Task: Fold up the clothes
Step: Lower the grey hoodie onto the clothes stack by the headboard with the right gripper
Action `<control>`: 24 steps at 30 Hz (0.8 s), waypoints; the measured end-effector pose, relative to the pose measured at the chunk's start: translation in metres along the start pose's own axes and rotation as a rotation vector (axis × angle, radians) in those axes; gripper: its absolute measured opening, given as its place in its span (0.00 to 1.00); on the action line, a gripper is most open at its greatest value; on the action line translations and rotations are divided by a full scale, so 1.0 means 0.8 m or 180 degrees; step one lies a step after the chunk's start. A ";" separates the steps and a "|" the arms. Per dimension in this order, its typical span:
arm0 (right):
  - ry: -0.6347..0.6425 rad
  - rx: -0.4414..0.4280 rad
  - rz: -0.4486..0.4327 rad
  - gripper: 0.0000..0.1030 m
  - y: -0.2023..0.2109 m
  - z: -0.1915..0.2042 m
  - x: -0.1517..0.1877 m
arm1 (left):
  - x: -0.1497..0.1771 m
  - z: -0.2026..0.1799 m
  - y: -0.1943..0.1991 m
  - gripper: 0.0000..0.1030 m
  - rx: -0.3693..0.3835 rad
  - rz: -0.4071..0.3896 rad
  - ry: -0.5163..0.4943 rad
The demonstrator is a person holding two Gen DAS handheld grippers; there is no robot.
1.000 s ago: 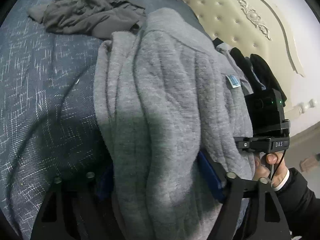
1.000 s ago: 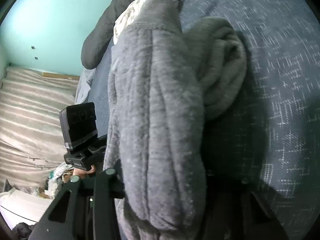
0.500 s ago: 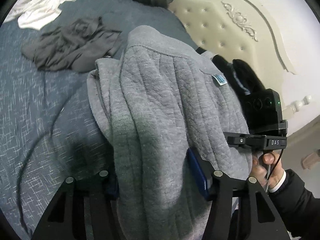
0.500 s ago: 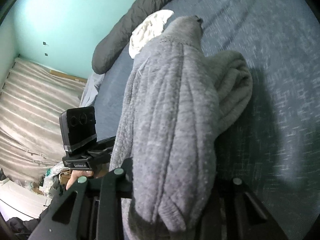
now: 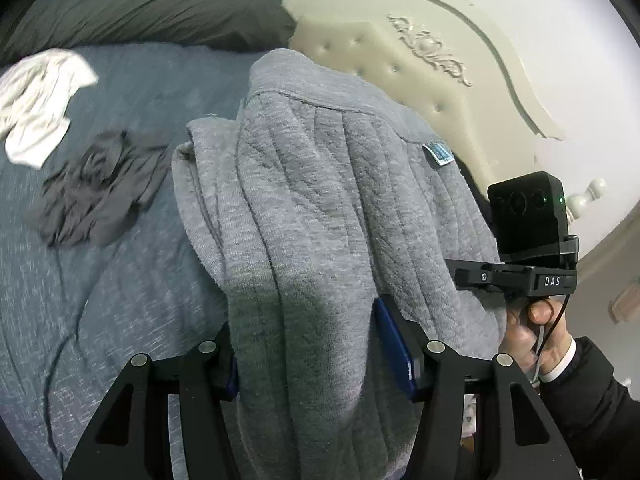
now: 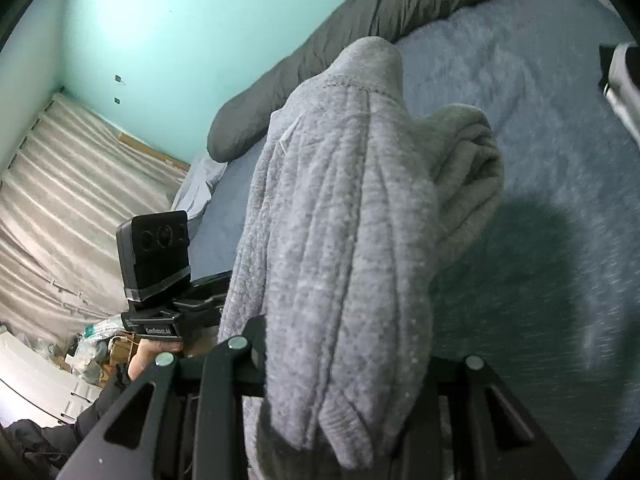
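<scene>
Left gripper (image 5: 320,344): fingers clamped on bunched grey sweater (image 5: 320,200)
Right gripper (image 6: 344,372): fingers clamped on the sweater too
Sweater: held above bed (image 5: 100,300)
Bed: dark garment (image 5: 100,196), white garment (image 5: 36,104)

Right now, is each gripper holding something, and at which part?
Both hold the same grey garment. The left gripper and the right gripper each pinch a thick gathered bunch of its fabric; which part cannot be told.

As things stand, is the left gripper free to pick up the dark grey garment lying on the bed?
Probably not. The left gripper is shut on the grey sweatshirt, which fills its jaws and hangs in front of them. The dark grey garment lies uncovered on the blue bedspread, so only the load blocks it.
</scene>
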State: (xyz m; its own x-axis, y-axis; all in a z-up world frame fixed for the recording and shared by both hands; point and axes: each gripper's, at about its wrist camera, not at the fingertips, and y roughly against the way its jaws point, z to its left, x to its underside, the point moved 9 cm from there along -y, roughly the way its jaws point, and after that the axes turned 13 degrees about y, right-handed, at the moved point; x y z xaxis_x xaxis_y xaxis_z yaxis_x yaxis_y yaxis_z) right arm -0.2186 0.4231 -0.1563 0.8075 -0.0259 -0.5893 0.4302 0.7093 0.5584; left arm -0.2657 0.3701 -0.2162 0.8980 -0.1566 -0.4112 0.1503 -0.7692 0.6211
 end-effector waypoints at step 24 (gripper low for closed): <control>0.0247 0.0444 -0.0346 0.32 0.224 -0.020 -0.026 | -0.060 -0.266 -0.071 0.58 0.0094 -0.0031 -0.0475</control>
State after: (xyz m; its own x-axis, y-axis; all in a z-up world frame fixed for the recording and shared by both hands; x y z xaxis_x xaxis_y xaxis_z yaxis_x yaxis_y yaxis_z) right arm -0.1648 0.5623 -0.0535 0.7220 -0.0387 -0.6908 0.5693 0.6007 0.5613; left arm -0.2294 0.5531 -0.0898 0.8247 -0.2377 -0.5132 0.1445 -0.7887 0.5975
